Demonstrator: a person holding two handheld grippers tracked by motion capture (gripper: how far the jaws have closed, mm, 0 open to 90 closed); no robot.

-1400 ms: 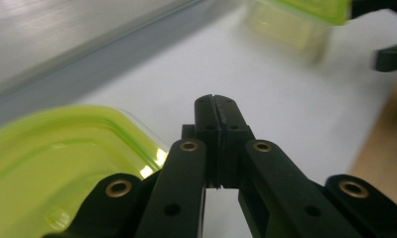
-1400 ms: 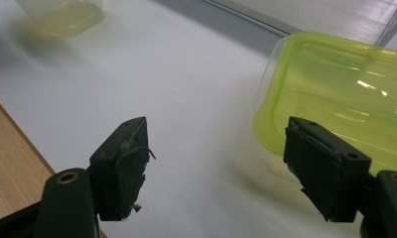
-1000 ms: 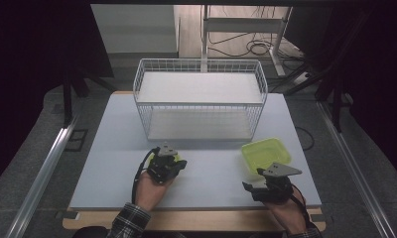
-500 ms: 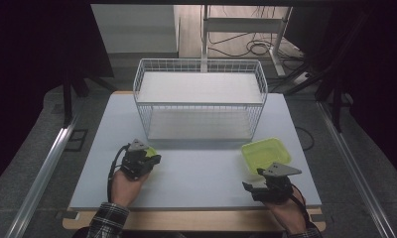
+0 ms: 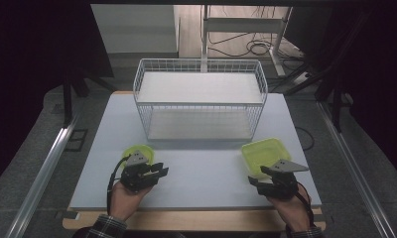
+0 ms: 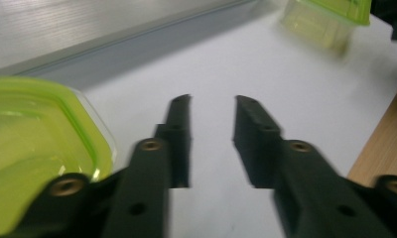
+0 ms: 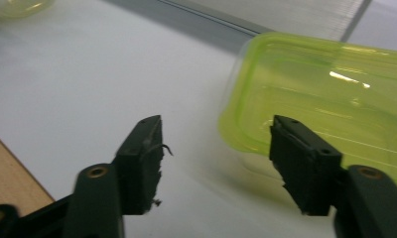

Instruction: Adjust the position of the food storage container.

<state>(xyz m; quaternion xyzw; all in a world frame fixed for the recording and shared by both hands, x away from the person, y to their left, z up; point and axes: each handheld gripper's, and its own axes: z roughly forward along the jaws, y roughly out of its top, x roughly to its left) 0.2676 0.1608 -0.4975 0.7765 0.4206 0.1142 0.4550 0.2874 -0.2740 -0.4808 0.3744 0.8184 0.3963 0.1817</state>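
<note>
On the white surface, the left claw had just spread apart empty beside a green lid, while the right claw, closing, straddled the green container's near rim.

Open worktop lies between the two hands, bare from the front edge to the basket. That wire basket blocks the back middle, with narrow strips of worktop free on either side of it. At front left, a small green tub sits just behind the left tongs, whose jaws have just been opening with nothing between them. At front right, the green box crowds the right tongs, right at one jaw tip.
</note>
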